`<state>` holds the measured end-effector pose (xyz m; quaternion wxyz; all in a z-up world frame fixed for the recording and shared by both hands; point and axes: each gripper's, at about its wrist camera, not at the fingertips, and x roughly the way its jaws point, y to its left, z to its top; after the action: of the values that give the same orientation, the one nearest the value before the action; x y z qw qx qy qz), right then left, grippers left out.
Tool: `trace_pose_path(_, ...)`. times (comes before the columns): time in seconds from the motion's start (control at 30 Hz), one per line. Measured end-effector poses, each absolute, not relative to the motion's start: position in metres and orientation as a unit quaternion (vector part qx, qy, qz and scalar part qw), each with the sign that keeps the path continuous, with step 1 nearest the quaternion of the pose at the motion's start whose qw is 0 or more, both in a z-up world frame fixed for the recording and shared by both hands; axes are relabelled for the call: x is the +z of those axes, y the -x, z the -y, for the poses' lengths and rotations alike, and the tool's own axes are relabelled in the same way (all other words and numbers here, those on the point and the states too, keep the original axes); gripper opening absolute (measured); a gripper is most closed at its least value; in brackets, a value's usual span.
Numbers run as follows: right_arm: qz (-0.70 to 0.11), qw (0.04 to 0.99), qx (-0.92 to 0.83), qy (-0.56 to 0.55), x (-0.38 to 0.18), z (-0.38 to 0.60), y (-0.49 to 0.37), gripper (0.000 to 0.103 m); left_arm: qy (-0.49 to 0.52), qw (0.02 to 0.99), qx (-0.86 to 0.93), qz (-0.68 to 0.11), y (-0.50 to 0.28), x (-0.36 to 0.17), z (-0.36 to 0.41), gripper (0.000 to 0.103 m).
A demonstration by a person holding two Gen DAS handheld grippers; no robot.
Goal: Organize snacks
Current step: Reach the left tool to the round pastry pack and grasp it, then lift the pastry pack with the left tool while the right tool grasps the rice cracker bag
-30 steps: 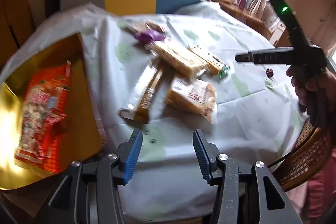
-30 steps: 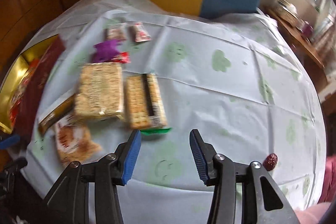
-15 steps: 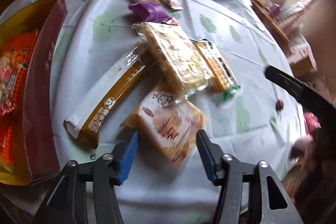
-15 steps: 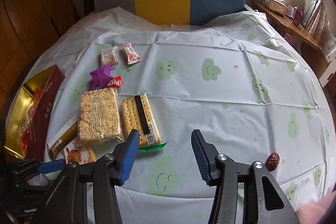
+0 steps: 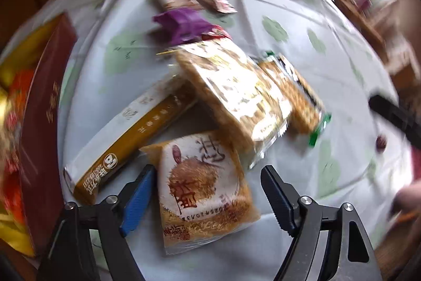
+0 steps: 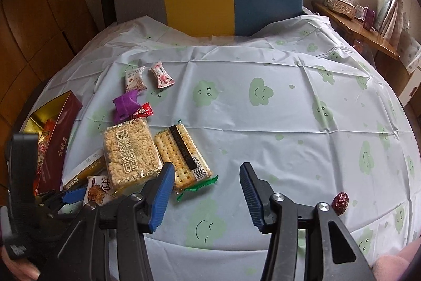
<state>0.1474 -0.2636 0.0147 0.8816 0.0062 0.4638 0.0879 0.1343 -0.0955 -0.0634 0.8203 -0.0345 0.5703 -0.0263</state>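
- Left wrist view, blurred: left gripper [image 5: 208,191] spread wide, jaws having just been opening, straddling the orange-and-white snack pouch [image 5: 205,188] without pressing it; fine print on the pouch legible only here.
- Right wrist view, sharp: red box [image 6: 56,146] at the table's left edge, gold lining inside, one orange packet in it.
- Counted beside the box: one long yellow-brown bar [image 6: 84,170], one rice-cake pack [image 6: 129,152], one cracker pack [image 6: 181,154], four small sweets beyond.
- Right gripper [image 6: 208,194] partly open, gripping nothing, over bare tablecloth [image 6: 289,128].
- Far right: one red date [image 6: 340,202] near the front edge, wide clear cloth around it.
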Motion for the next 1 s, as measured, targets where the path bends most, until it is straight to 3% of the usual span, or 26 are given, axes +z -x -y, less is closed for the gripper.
trace_pose_path(0.03,-0.464,0.882,0.087,-0.007,0.015,0.264,-0.147,0.052,0.005,0.826,-0.024,-0.563,-0.13,-0.064,0.1,0.068)
trace_pose_path(0.13,-0.465,0.881,0.086,-0.007,0.014,0.265,-0.148,0.052,-0.032,0.839,-0.064,-0.539,-0.112,-0.06,0.103,0.061)
trace_pose_path(0.5,-0.481,0.871,0.095,0.009,0.006,0.257,-0.148,0.052,-0.064,0.865,-0.138,-0.479,-0.045,-0.062,0.069,0.061)
trace_pose_path(1.0,-0.529,0.822,0.18,0.11,-0.021,0.197,-0.134,0.052,-0.058,0.878,-0.158,-0.447,-0.041,-0.069,0.064,0.062)
